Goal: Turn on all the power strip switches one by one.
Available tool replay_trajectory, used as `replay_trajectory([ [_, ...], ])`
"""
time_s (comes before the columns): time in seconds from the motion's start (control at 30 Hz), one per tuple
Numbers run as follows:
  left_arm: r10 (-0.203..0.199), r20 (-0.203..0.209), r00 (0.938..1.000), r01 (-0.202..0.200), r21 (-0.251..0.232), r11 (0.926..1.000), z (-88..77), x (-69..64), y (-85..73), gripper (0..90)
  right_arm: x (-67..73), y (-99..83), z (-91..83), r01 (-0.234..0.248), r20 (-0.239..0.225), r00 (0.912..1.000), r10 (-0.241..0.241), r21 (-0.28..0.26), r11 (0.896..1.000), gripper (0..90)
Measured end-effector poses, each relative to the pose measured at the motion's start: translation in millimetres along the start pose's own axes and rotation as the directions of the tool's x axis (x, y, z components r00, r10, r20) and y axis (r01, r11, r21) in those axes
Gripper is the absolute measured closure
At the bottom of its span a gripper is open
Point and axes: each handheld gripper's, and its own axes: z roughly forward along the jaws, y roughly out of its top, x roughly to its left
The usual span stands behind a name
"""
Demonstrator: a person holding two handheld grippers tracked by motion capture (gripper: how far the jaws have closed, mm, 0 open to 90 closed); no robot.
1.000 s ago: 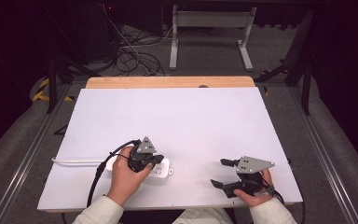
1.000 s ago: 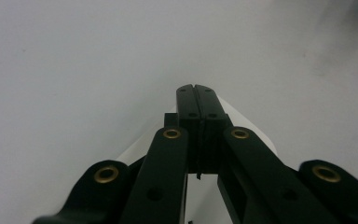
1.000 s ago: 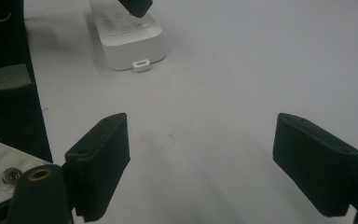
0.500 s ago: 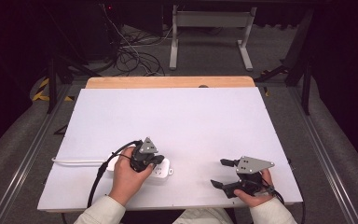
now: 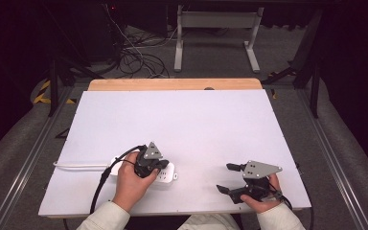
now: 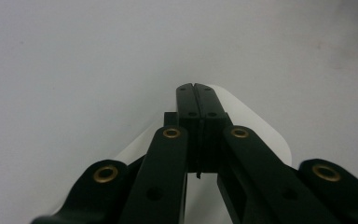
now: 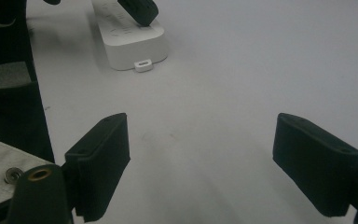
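A white power strip (image 5: pixel 168 175) lies on the white tabletop (image 5: pixel 187 124) near the front left, its white cord (image 5: pixel 79 166) running off to the left. My left gripper (image 5: pixel 160 166) points down onto the strip, jaws pressed together with nothing seen between them. In the left gripper view the shut left gripper (image 6: pixel 196 89) stands over the strip's rounded end (image 6: pixel 265 135). My right gripper (image 5: pixel 225 177) rests at the front right, open and empty. In the right gripper view the right gripper (image 7: pixel 203 137) faces the strip (image 7: pixel 130 44) across bare table.
A wooden strip (image 5: pixel 172 84) edges the table's far side. Beyond it, tangled cables (image 5: pixel 139 60) lie on the floor next to a grey metal stand (image 5: pixel 215 33). A black cable (image 5: pixel 100 182) trails from the left gripper toward the front edge.
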Motion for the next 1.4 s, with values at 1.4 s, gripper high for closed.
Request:
replay_trajectory([
  [1.4, -0.045, 0.021, 0.9988, 0.047, -0.098, 0.9941, -22.1, -1.3, 7.3, 90.0, -0.3, -0.6, 0.1, -0.005, 0.003, 1.0000, 0.005, -0.002, 1.000, 19.3],
])
